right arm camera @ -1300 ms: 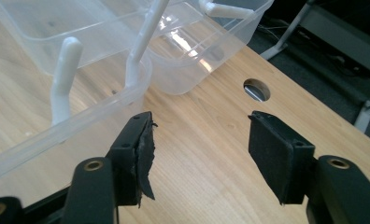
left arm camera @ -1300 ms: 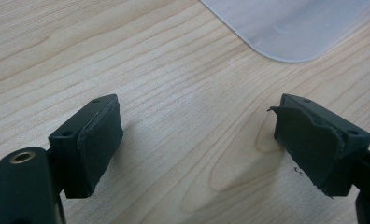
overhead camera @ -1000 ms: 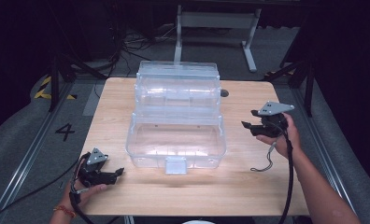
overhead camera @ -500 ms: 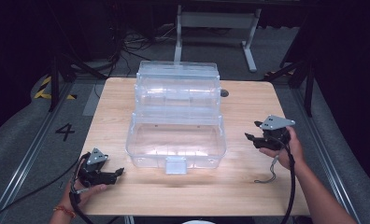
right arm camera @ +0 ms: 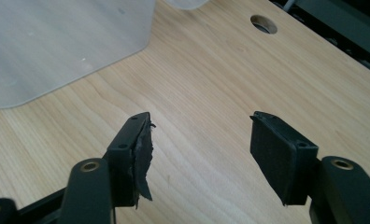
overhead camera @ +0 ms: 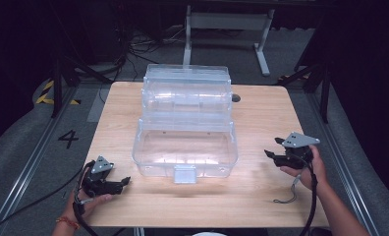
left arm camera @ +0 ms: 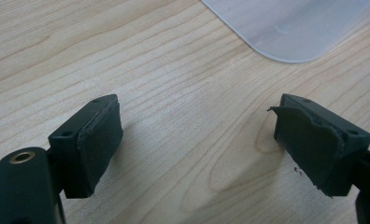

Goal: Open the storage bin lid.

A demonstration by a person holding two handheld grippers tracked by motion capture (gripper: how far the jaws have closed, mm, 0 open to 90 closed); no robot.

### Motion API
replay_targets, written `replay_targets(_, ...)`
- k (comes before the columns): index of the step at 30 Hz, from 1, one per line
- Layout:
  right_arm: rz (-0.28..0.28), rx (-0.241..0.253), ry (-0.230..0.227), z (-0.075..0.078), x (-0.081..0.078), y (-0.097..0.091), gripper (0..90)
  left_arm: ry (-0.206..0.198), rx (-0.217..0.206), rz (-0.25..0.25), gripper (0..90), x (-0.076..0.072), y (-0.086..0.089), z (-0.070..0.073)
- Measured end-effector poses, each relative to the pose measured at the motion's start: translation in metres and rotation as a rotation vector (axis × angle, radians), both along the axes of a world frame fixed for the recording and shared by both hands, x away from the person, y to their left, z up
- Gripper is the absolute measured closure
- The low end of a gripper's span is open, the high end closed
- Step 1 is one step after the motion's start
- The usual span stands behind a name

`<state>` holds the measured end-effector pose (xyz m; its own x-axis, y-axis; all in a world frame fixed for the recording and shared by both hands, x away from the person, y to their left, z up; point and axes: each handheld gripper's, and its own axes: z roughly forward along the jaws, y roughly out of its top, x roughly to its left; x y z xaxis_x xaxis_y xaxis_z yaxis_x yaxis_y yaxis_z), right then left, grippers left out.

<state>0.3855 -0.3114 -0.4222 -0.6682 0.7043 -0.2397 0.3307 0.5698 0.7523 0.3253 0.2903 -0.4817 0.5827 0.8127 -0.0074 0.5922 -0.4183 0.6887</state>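
A clear plastic box (overhead camera: 185, 147) stands at the middle of the wooden surface (overhead camera: 261, 123), its tiered lid section raised behind the open lower tray. The left claw (overhead camera: 125, 181) rests on the surface near the box's front left corner, jaws spread with nothing between them. The right claw (overhead camera: 268, 154) sits off the box's right side, apart from it; its jaws have just been opening and hold nothing.

The clear plastic box (overhead camera: 185, 142) sits mid-table, apparently with its lid raised behind it.
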Motion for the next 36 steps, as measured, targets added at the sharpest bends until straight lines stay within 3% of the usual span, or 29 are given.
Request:
replay_targets(7,-0.057,0.049,0.001,-0.018,-0.014,-0.022,38.4,0.002,-0.002,0.000,15.6,0.000,0.000,0.000)
replay_targets(15,-0.111,0.097,0.055,-0.039,-0.025,-0.043,34.4,0.005,0.001,-0.011,15.1,0.001,0.000,0.000)
replay_targets(25,-0.124,0.047,0.114,-0.059,-0.044,-0.050,24.9,0.005,-0.004,-0.021,15.0,0.002,0.000,0.000)
replay_targets(27,-0.128,0.063,0.108,-0.060,-0.046,-0.051,24.8,0.006,-0.002,-0.024,14.9,0.003,0.000,0.000)
replay_targets(29,-0.129,0.114,0.122,-0.064,-0.050,-0.056,24.7,0.004,-0.004,-0.019,14.7,0.002,0.000,0.000)
replay_targets(32,-0.136,0.161,0.186,-0.064,-0.048,-0.061,22.5,0.002,0.001,-0.020,14.5,0.002,0.000,0.000)
replay_targets(36,-0.139,0.165,0.194,-0.064,-0.048,-0.062,22.1,0.002,0.002,-0.019,14.3,0.002,0.000,0.000)
